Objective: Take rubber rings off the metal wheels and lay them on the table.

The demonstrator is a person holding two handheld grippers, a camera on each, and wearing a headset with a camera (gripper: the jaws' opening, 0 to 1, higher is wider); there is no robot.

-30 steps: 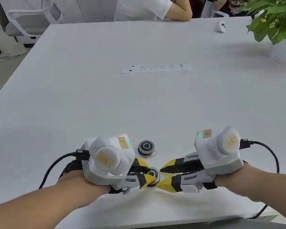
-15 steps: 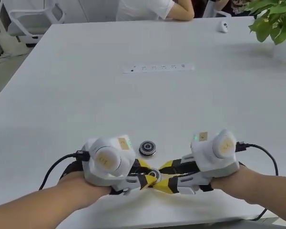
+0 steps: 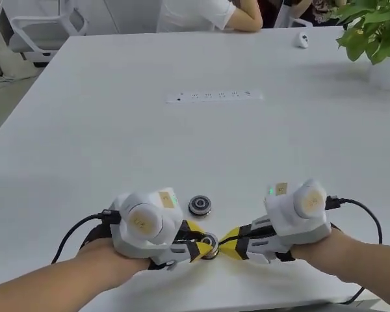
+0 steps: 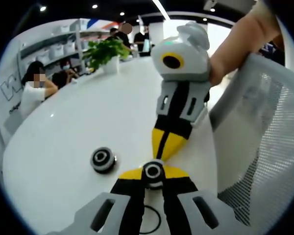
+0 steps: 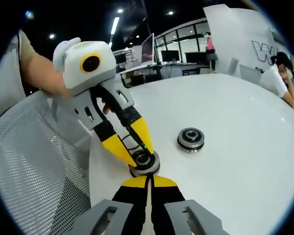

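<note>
Our right gripper had eased off the left gripper, which clamped the metal wheel. The right's closed jaws (pinching what, unclear) needed a steady outward peel.

My left gripper and right gripper look alike: each has a rounded white housing, glossy and bulbous, with a small tan sticker on top and a green light beside it. Pale grey linkage plates with slotted cut-outs lead forward to my fingers, black along the shank and bright yellow at the wedge-shaped tips. A black cable loops from the rear of the left housing, and a second cable, also black, from the right.
</note>
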